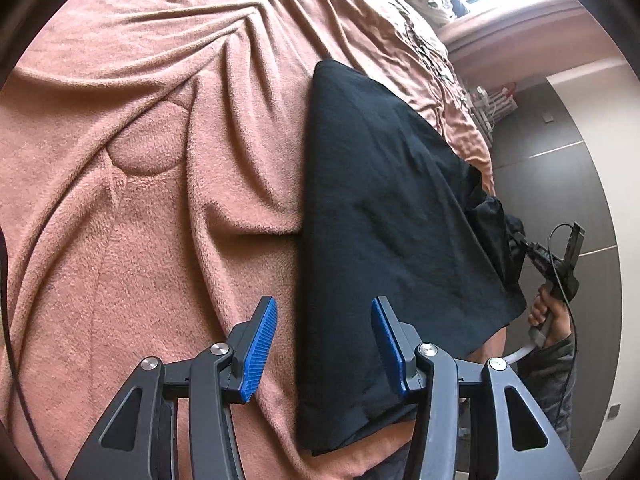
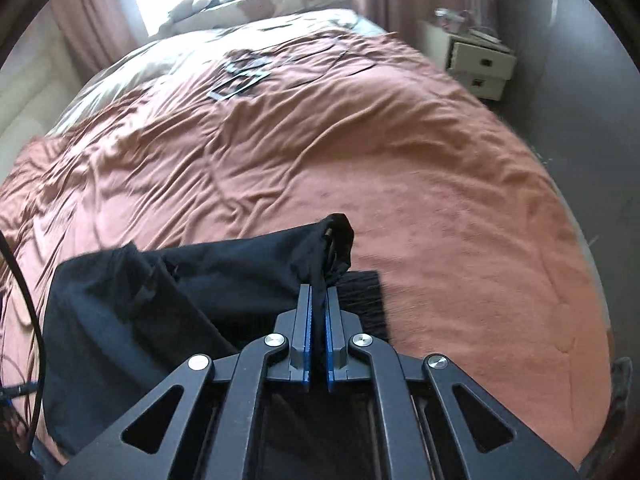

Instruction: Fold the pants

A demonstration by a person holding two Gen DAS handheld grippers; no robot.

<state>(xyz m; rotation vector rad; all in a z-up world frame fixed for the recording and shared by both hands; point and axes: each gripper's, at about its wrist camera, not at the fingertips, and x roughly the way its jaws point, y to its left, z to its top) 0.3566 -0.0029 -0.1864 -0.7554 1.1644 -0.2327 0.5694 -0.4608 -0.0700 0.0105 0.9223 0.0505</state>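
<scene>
The black pants (image 1: pixel 384 208) lie along the near right part of the bed, on the rumpled pink blanket (image 1: pixel 140 168), one end hanging past the near edge. The step in hand looks like carrying a pinched end across to make a fold. To do it well, the raised corner should travel low and straight over the flat part, the edges kept lined up, with the other end pinned so the cloth does not drag. The right gripper (image 2: pixel 319 300) is pressed together, pinching a bunched black corner of the pants between its blue pads (image 2: pixel 307 328), lifted off the blanket. The left gripper (image 1: pixel 324 320) stands half spread over the pants' left edge, holding nothing.
</scene>
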